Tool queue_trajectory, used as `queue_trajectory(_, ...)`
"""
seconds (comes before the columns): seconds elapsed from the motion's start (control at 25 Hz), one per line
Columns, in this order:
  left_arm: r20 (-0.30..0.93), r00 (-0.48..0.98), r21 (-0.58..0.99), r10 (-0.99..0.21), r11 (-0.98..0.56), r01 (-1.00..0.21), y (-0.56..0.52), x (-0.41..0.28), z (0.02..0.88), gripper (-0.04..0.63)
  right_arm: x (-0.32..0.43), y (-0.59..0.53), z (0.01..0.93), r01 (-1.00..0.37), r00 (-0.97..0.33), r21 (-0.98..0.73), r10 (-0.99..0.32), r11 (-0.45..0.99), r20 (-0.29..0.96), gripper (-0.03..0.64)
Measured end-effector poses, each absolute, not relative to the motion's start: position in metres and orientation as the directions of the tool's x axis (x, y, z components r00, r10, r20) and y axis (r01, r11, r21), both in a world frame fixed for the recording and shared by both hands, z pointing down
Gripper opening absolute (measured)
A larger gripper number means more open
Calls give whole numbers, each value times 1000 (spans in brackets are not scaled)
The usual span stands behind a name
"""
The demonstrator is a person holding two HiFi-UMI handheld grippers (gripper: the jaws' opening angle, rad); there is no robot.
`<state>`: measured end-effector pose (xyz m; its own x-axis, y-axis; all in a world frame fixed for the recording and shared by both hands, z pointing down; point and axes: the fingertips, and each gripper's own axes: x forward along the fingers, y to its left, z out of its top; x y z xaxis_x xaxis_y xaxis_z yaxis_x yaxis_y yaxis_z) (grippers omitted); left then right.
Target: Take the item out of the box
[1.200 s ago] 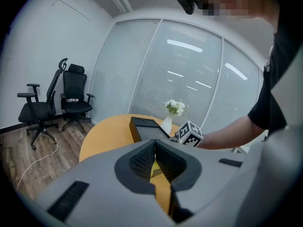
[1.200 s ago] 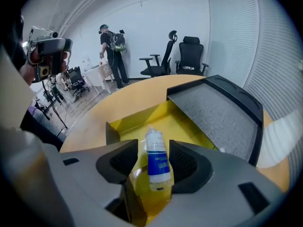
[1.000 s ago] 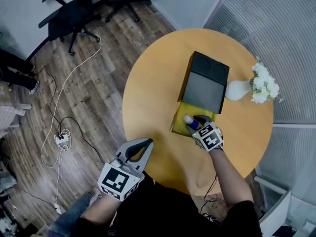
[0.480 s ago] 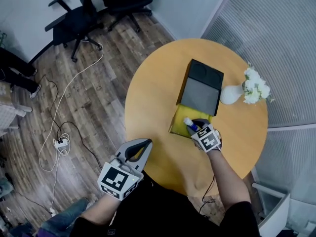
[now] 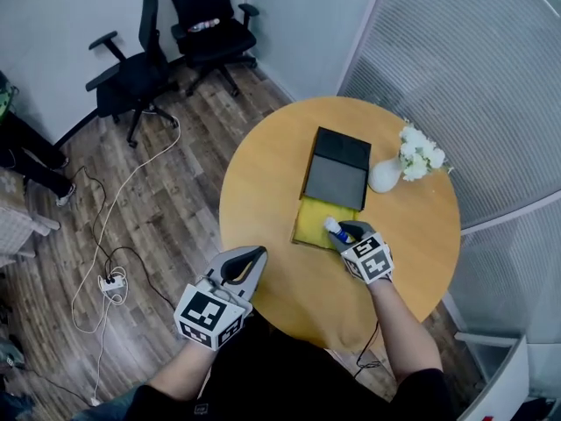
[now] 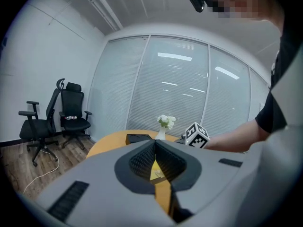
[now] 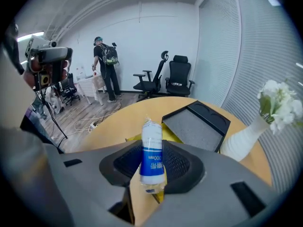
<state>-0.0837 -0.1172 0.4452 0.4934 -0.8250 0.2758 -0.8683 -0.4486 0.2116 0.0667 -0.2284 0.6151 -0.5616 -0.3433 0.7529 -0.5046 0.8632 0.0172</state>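
Observation:
A black box [image 5: 337, 178] lies open on the round wooden table [image 5: 263, 182], its yellow inside [image 5: 307, 222] turned toward me. My right gripper [image 5: 342, 232] hovers over the yellow part, shut on a small white roll with a blue label [image 5: 333, 229]. In the right gripper view the roll [image 7: 151, 157] stands upright, pinched between the pads of that gripper [image 7: 152, 167], with the box [image 7: 196, 124] behind it. My left gripper [image 5: 250, 257] is shut and empty at the table's near left edge. In its own view the left gripper [image 6: 155, 162] points across the table.
A white vase of white flowers [image 5: 390, 172] stands just right of the box. It shows as a vase [image 7: 241, 143] close by in the right gripper view. Two black office chairs [image 5: 131, 77] and a floor cable [image 5: 114, 279] lie left. A person [image 7: 105, 65] stands far off.
The right gripper's jaws have closed on the roll over the yellow part of the box. My head view has shifted, showing more of the room. The left gripper has stayed put.

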Motion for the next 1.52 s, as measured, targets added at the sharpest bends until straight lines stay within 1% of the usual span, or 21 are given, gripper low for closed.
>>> queue_trajectory(0.52, 227, 557, 158, -799, -534, -831, -116, -42, 410, 12, 84, -190, 525, -561, -677, -11, -451, 828, 581, 141)
queue_trajectory(0.96, 211, 615, 103, -760, -609, -787, -135, -5, 388, 12, 112, -166, 443, -592, -768, -79, -532, 802, 356, 140)
queue_trajectory(1.28, 194, 641, 77, -742, -640, -764, -142, 11, 377, 12, 141, -147, 396, -618, -781, -112, -592, 778, 200, 140)
queue_trajectory(1.52, 171, 647, 61, -743, -648, -759, -141, 9, 362, 12, 168, -131, 372, -653, -757, -161, -644, 740, 109, 140)
